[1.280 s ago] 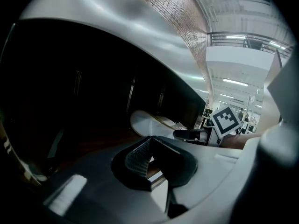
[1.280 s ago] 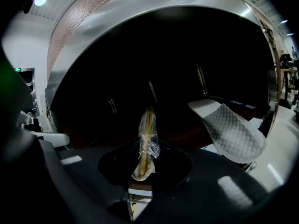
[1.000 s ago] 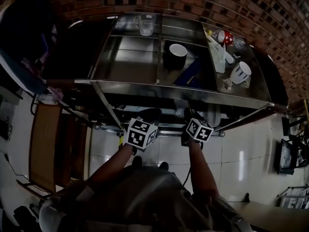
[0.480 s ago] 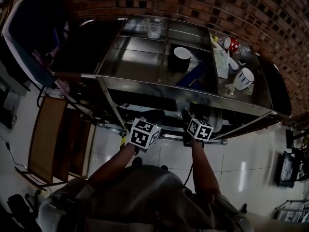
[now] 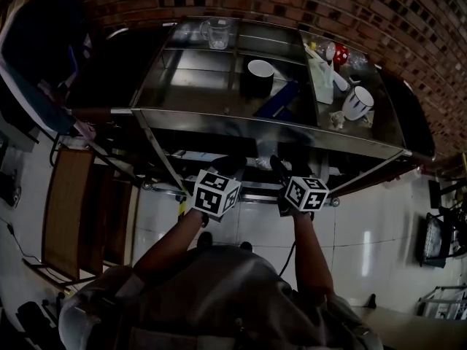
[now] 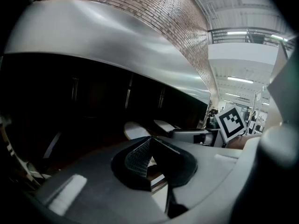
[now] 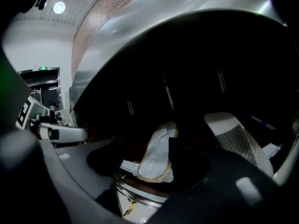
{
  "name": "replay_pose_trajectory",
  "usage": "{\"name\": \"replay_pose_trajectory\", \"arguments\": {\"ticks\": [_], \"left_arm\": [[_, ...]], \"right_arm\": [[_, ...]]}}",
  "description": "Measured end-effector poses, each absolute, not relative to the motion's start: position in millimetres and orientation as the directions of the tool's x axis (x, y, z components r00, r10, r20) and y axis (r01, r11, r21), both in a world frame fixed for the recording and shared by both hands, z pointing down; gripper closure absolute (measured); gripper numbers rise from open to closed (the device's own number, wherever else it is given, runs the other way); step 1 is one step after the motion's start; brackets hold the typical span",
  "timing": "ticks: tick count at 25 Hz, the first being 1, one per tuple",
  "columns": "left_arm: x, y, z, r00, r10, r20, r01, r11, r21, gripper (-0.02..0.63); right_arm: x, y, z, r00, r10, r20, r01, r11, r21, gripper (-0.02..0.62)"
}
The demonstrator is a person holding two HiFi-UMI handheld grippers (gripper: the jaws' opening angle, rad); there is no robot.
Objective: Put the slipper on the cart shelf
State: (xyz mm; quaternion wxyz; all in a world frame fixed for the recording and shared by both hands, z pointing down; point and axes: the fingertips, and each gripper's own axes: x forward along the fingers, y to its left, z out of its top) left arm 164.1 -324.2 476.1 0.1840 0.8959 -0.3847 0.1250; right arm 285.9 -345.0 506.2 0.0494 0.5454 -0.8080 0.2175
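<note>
Over the last second the right gripper (image 7: 138, 158) has let go of its near-shut pinch. Its jaws are opening, and the plastic-wrapped slipper (image 7: 156, 148) lies between them on the cart shelf (image 7: 140, 191), sole up. I cannot tell whether a pad still touches it. A second slipper (image 7: 236, 134) rests at 2 o'clock from the first, near it. The left gripper (image 6: 149, 146) has its jaw tips pressed together on nothing, with both slippers at its 12 o'clock. In the head view, the cart (image 5: 277, 133) top at 12 o'clock carries a mug (image 5: 357, 104).
</note>
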Motion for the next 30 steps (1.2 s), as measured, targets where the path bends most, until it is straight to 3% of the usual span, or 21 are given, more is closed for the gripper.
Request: {"name": "replay_pose_trajectory", "arguments": {"ticks": [9, 19, 30], "left_arm": [[180.7, -316.1, 468.3, 0.692, -0.629, 0.353, -0.717, -0.657, 0.233, 0.598], [194.9, -307.5, 449.9, 0.721, -0.613, 0.323, -0.688, -0.690, 0.226, 0.598], [193.7, -308.1, 443.9, 0.726, -0.609, 0.319, -0.682, -0.697, 0.220, 0.598]], "right_arm": [[286.3, -312.1, 468.6, -0.457, -0.857, 0.238, -0.875, 0.386, -0.290, 0.594], [274.1, -294.2, 422.4, -0.541, -0.829, 0.143, -0.823, 0.487, -0.293, 0.594], [267.4, -297.2, 415.4, -0.552, -0.824, 0.128, -0.815, 0.501, -0.290, 0.594]]}}
